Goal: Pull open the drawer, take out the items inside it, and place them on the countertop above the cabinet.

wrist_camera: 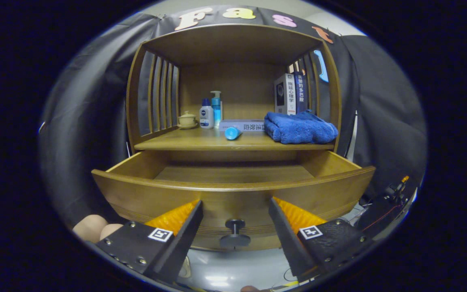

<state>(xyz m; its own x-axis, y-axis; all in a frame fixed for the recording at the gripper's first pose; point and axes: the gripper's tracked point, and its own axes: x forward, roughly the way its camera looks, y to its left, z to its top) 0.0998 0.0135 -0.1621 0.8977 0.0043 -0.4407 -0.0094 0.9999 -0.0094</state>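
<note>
Currently the drawer stands pulled out below the desk, its visible floor bare. A blue towel and blue tube lie on the desk at twelve o'clock, presumably already unloaded. The tongs gape wide, holding nothing, straddling the drawer knob without contact.

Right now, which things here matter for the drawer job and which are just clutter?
Job:
open wooden drawer, with its black knob between the open gripper fingers
wooden countertop
blue cylindrical bottle lying on the countertop

Clutter:
folded blue towel
upright books
small ceramic lidded cup
two lotion bottles
</note>
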